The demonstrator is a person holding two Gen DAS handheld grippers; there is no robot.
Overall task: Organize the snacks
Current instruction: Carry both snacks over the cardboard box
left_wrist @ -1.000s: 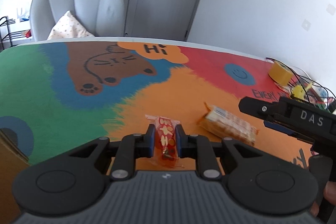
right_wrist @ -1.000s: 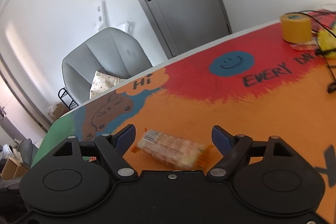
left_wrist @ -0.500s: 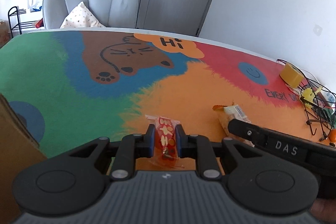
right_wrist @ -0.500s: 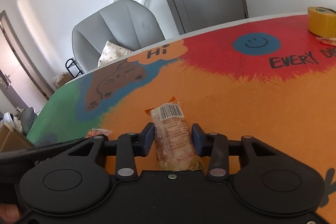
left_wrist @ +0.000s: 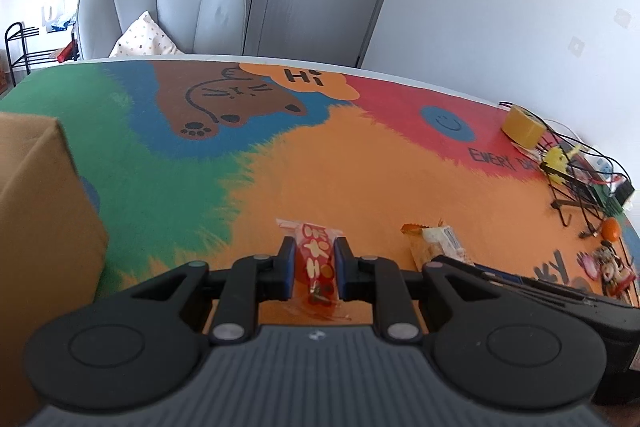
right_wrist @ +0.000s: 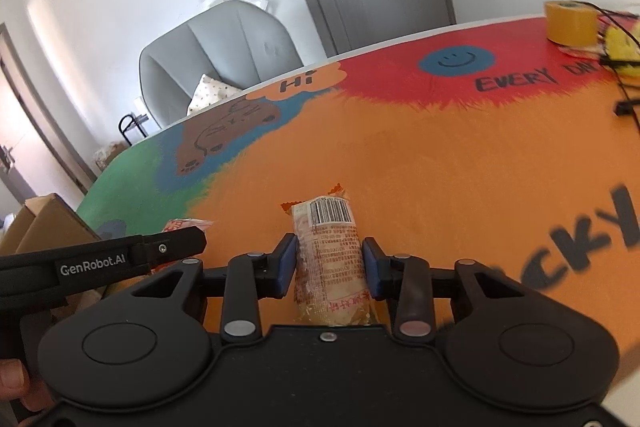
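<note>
The left gripper [left_wrist: 313, 263] pinches a red snack packet [left_wrist: 317, 264] and the right gripper [right_wrist: 329, 263] squeezes a biscuit pack [right_wrist: 331, 259], so the slippery wrappers could slide out before reaching the cardboard box [left_wrist: 38, 211].

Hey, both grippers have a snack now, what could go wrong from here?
1. The left gripper pinches the red packet across a narrow part; the thin wrapper might slip out on the way to the box.
2. The right gripper squeezes the biscuit pack at its middle; a harder grip may crush what's inside.
3. The two grippers sit close side by side, so they could bump when moving toward the box.
</note>
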